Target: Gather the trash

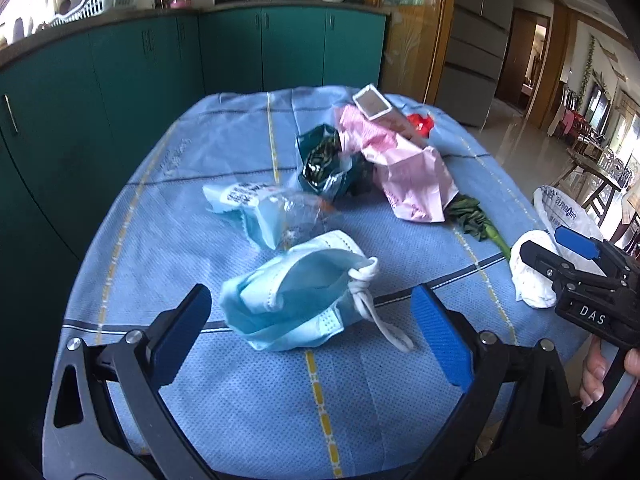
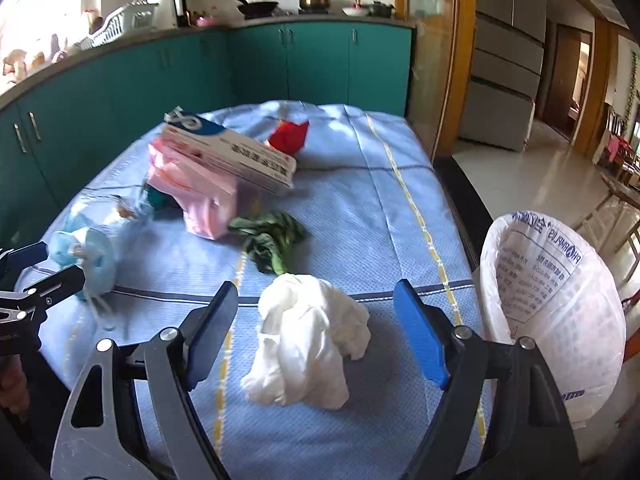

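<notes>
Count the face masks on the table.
1 clearly: a crumpled blue face mask lying between the open left claw's fingers. The mask packaging behind it could hide more.

Table under a blue cloth, littered with trash.

I'm seeing the table (image 1: pixel 168 216) carrying a blue face mask (image 1: pixel 292 300), a white crumpled tissue (image 2: pixel 308 336), a wilted green leaf (image 2: pixel 272 240), a pink bag (image 1: pixel 404 168) with a carton (image 2: pixel 236 152) resting on it, and a red wrapper (image 2: pixel 290 136).
</notes>
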The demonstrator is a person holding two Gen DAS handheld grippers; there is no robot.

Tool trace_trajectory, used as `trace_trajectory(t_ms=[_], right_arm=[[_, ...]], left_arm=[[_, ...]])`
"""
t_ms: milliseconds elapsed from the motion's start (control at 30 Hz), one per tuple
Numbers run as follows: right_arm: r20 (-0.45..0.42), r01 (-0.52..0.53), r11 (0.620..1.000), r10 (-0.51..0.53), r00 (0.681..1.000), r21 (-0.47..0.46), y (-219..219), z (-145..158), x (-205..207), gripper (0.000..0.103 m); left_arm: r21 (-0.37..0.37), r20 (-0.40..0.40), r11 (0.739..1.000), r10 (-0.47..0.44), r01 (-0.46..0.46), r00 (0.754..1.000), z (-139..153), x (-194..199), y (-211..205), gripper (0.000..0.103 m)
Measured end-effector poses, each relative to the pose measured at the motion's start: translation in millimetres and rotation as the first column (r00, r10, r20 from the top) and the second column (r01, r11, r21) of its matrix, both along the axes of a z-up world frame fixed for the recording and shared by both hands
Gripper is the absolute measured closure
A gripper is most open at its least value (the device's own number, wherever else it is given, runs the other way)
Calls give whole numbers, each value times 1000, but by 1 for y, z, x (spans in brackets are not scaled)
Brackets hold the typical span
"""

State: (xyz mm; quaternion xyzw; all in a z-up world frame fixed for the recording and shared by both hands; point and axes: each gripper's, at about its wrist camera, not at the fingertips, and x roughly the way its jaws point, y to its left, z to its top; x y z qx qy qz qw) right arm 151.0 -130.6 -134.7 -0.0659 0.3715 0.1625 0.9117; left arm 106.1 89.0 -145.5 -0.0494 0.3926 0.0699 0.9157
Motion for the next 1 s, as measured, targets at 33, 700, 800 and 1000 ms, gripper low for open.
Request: trace_trajectory(t_ms=[33,700,800,1000], right_arm=[[-7,1,1000,-1,1000,-6,0,-4,2,23],[12,-31,999,32,999,-37,-1,-11,-6,53],[37,-12,999,13,999,-30,-12,-3,-9,53],[62,28,1000,-28,998,-2,-35,8,-9,53]], left_arm=[[-4,-10,1000,2,-2,1000,-3,3,0,3],[-49,-68,998,-28,24,997,-6,5,-6,59],[-36,-41,999,-41,40,998,4,-2,-15,59],[-4,1,997,-76,76,997,17,-5,-32,59]])
